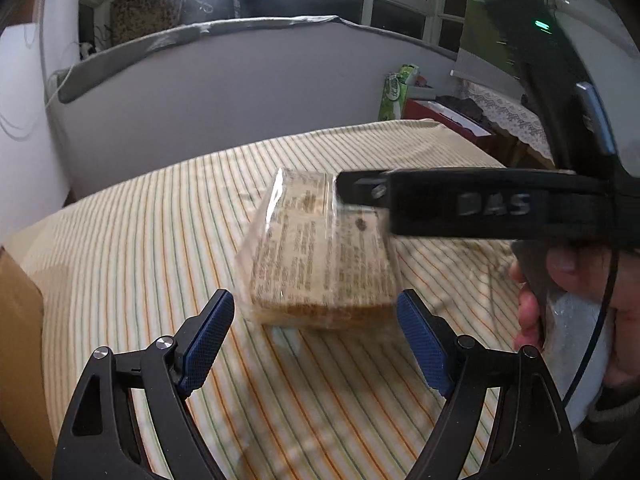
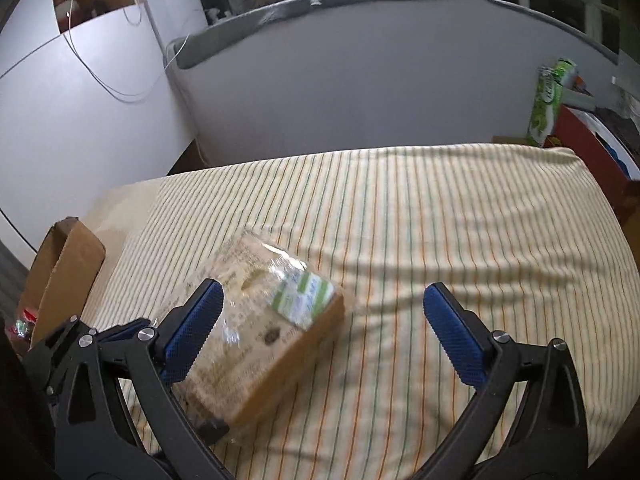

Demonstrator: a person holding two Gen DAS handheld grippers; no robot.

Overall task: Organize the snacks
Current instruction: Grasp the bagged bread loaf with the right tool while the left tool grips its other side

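A clear-wrapped pack of brown biscuits [image 1: 320, 248] with a printed label is over the striped tablecloth [image 1: 140, 240]. My left gripper [image 1: 316, 297] holds the pack's near end, with a blue pad tip against each side. One black finger of the right gripper [image 1: 440, 204], held by a hand [image 1: 560, 300], crosses above the pack's far end. In the right wrist view the pack [image 2: 272, 320] sits low and left, tilted. The right gripper [image 2: 323, 287] is open wide with only cloth between its pads. The left gripper's black frame [image 2: 76, 344] shows behind its left finger.
An open cardboard box [image 2: 68, 264] stands at the table's left edge, also seen as the box [image 1: 20, 320] in the left wrist view. A green packet [image 2: 548, 96] and a red cabinet [image 2: 584, 140] stand beyond the far right corner. A grey panel [image 2: 360, 80] runs behind the table.
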